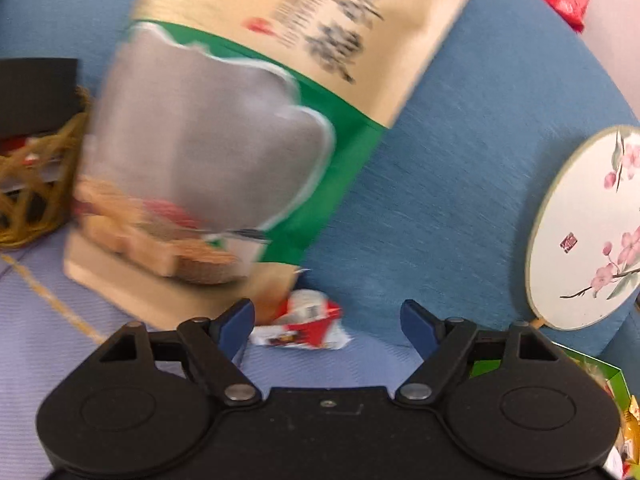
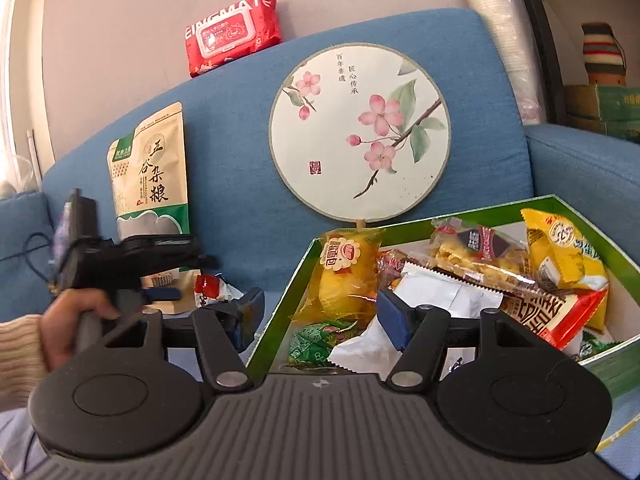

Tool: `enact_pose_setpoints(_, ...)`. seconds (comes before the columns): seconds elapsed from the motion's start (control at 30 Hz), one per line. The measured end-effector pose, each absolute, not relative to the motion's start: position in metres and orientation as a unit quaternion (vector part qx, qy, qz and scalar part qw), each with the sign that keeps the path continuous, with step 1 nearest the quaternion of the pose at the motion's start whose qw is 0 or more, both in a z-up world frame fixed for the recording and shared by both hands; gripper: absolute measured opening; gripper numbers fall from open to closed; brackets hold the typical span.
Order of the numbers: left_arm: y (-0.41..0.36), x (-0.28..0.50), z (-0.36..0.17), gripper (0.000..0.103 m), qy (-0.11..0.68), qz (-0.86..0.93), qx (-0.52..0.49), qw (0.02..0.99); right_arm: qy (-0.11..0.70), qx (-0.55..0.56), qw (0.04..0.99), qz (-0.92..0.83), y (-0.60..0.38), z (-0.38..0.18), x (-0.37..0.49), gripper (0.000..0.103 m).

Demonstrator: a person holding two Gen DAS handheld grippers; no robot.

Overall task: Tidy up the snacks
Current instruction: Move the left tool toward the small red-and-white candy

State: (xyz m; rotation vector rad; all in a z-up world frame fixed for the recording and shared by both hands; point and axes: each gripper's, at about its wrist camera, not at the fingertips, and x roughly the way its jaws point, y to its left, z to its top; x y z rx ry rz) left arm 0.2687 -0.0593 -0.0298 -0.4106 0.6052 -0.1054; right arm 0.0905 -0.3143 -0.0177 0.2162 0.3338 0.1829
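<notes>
Hovering left gripper [image 1: 328, 320], fingers [image 1: 240, 318] spread.

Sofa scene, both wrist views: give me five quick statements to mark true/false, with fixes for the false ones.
1. The left gripper is open, nothing between its fingers. True.
2. The grain pouch lies flat inside the green box. False: it stands on the sofa seat, leaning against the blue backrest.
3. The round fan is painted with pink blossoms. True.
4. The green box holds no snacks. False: it holds many wrapped snacks, including a yellow bread packet.
5. The red wipes pack sits on the seat cushion. False: it rests on top of the backrest.
</notes>
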Motion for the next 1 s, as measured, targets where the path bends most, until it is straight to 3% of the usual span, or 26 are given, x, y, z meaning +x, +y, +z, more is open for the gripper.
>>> enact_pose_setpoints(0.13, -0.072, 0.284, -0.042, 0.100, 0.317, -0.029, -0.215, 0.923, 0.167, 0.112, 0.975, 0.096, -0.315, -0.018, 0.091, 0.102)
enact_pose_setpoints(0.17, -0.073, 0.286, -0.045, 0.090, 0.325, -0.021, -0.222, 0.919, 0.166, 0.112, 0.975, 0.096, -0.315, -0.018, 0.091, 0.102)
enact_pose_setpoints(0.2, -0.073, 0.287, -0.048, 0.057, 0.330, -0.015, -0.224, 0.917, 0.167, 0.114, 0.975, 0.096, -0.315, -0.018, 0.091, 0.102)
enact_pose_setpoints(0.23, -0.072, 0.286, -0.049, 0.046, 0.330, -0.018, -0.214, 0.919, 0.167, 0.116, 0.974, 0.096, -0.315, -0.018, 0.091, 0.102)
enact_pose_setpoints(0.27, -0.072, 0.286, -0.049, 0.048, 0.330, -0.033, -0.200, 0.922, 0.167, 0.119, 0.974, 0.095, -0.316, -0.018, 0.090, 0.102)
enact_pose_setpoints(0.37, -0.064, 0.272, -0.047, 0.039, 0.332, -0.070, -0.177, 0.924, 0.161, 0.123, 0.975, 0.095, -0.315, -0.016, 0.087, 0.102)
enact_pose_setpoints(0.43, -0.055, 0.257, -0.046, 0.001, 0.349, -0.099, -0.179, 0.914, 0.159, 0.124, 0.974, 0.099, -0.314, -0.015, 0.086, 0.102)
enact_pose_setpoints(0.63, -0.032, 0.190, -0.046, 0.000, 0.381, -0.171, -0.150, 0.896, 0.161, 0.116, 0.973, 0.120, -0.304, -0.014, 0.082, 0.102)
enact_pose_setpoints(0.67, -0.029, 0.182, -0.045, 0.029, 0.377, -0.166, -0.150, 0.899, 0.162, 0.113, 0.973, 0.122, -0.302, -0.014, 0.082, 0.102)
enact_pose_setpoints(0.7, -0.024, 0.178, -0.039, 0.091, 0.368, -0.159, -0.156, 0.903, 0.163, 0.112, 0.973, 0.121, -0.300, -0.015, 0.081, 0.102)
enact_pose_setpoints(0.73, -0.021, 0.176, -0.034, 0.103, 0.354, -0.145, -0.164, 0.909, 0.165, 0.112, 0.973, 0.120, -0.298, -0.016, 0.081, 0.102)
enact_pose_setpoints(0.83, -0.019, 0.179, -0.017, 0.103, 0.304, -0.109, -0.164, 0.932, 0.171, 0.114, 0.971, 0.120, -0.296, -0.018, 0.080, 0.102)
enact_pose_setpoints(1.0, -0.037, 0.216, -0.021, 0.103, 0.300, -0.064, -0.123, 0.944, 0.172, 0.114, 0.970, 0.126, -0.294, -0.018, 0.080, 0.102)
